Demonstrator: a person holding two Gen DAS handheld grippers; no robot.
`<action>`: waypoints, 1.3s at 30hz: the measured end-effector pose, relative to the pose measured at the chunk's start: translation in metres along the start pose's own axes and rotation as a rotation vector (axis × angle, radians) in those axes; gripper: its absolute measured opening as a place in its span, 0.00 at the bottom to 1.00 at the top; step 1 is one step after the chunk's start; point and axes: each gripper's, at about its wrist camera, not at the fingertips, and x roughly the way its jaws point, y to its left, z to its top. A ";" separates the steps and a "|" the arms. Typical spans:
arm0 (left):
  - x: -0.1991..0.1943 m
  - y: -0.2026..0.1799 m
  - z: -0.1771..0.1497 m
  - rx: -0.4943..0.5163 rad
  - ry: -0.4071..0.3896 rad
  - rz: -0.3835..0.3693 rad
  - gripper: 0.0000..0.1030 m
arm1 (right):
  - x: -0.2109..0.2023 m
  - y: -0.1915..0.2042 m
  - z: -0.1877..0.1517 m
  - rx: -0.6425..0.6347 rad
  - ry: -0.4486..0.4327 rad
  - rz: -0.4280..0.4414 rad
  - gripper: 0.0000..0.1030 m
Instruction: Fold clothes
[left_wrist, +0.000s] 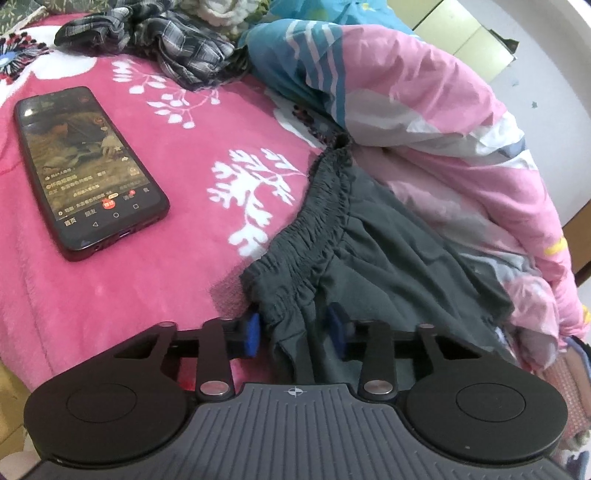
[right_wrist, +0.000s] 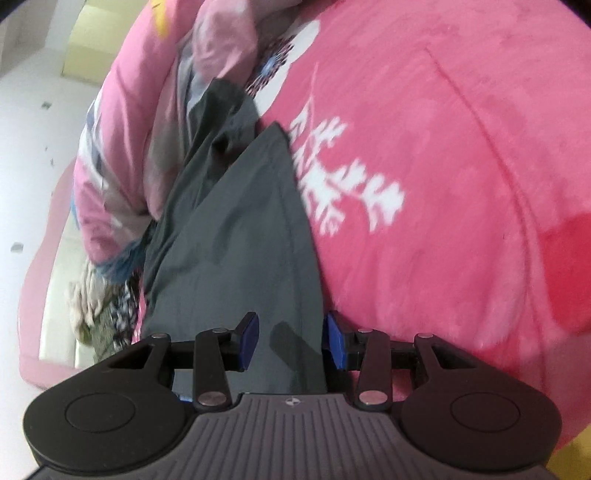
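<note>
Shorts — grey, elastic-gathered waist — on fleecy blanket.

grey shorts, pink white-leafed blanket

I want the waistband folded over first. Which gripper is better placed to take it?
Left. The left gripper is open around the gathered waistband of the grey shorts. The right gripper, also open, straddles plain cloth.

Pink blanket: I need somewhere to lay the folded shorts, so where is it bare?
Bare pink blanket lies between the phone and the grey shorts, and in front of the phone. It is crowded along the quilt and by the plaid garment at the far end.
</note>
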 end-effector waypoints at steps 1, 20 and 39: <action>0.001 -0.001 0.000 0.002 0.002 0.002 0.21 | 0.000 0.001 -0.002 -0.007 0.003 0.000 0.41; -0.039 -0.009 0.009 0.021 -0.010 -0.023 0.09 | -0.011 0.017 -0.027 -0.117 -0.022 0.060 0.02; -0.067 0.020 -0.006 0.014 0.053 0.005 0.23 | -0.036 0.022 -0.057 -0.174 -0.023 -0.031 0.06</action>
